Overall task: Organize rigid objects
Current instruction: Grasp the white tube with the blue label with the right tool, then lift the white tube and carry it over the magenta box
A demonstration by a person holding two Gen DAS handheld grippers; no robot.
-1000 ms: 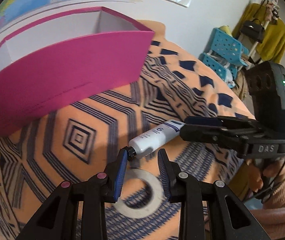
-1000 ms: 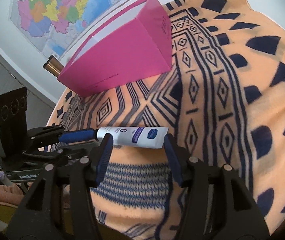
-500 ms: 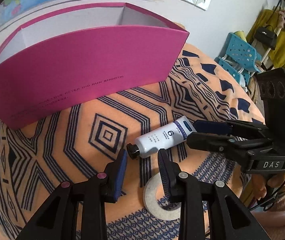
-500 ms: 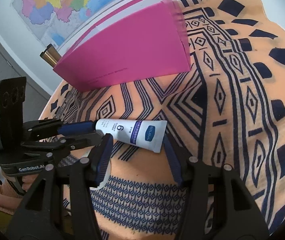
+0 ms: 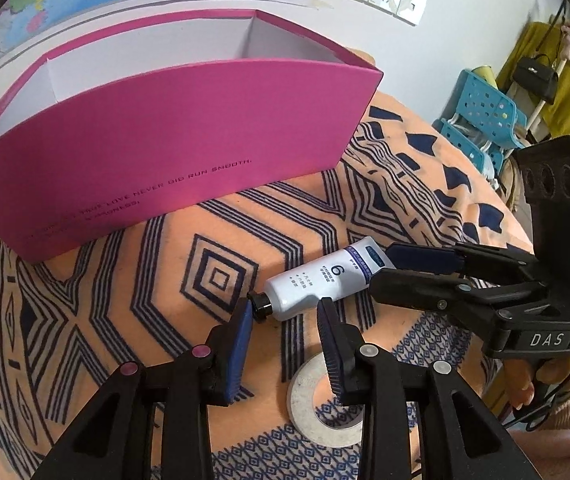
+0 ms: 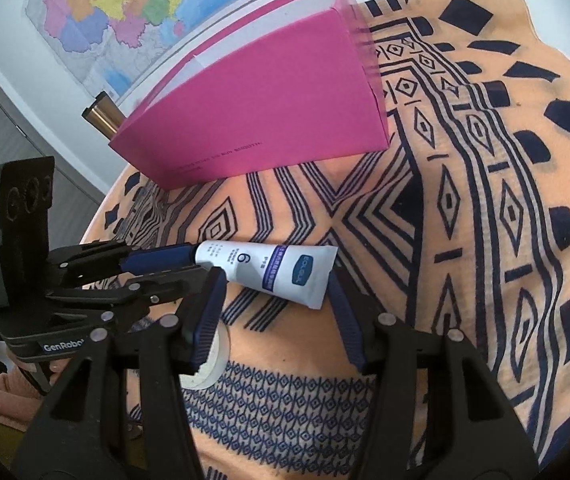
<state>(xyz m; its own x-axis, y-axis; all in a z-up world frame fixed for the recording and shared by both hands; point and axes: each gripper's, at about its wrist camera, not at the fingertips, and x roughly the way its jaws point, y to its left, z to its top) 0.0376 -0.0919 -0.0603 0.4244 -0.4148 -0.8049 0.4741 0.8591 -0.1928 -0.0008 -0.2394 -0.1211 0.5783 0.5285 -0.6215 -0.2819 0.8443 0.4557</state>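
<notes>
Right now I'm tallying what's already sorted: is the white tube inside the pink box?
No, the white tube lies on the patterned blanket in front of the pink box.

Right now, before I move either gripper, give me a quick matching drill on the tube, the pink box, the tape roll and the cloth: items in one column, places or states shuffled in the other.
Items:
1. tube
2. pink box
3. tape roll
4. cloth

Places or states:
A. covers the table, orange with dark blue pattern
B. lying flat, cap toward the left gripper
C. standing open-topped behind the tube
D. flat under the left gripper's jaws

Pairs: 1-B, 2-C, 3-D, 4-A
</notes>
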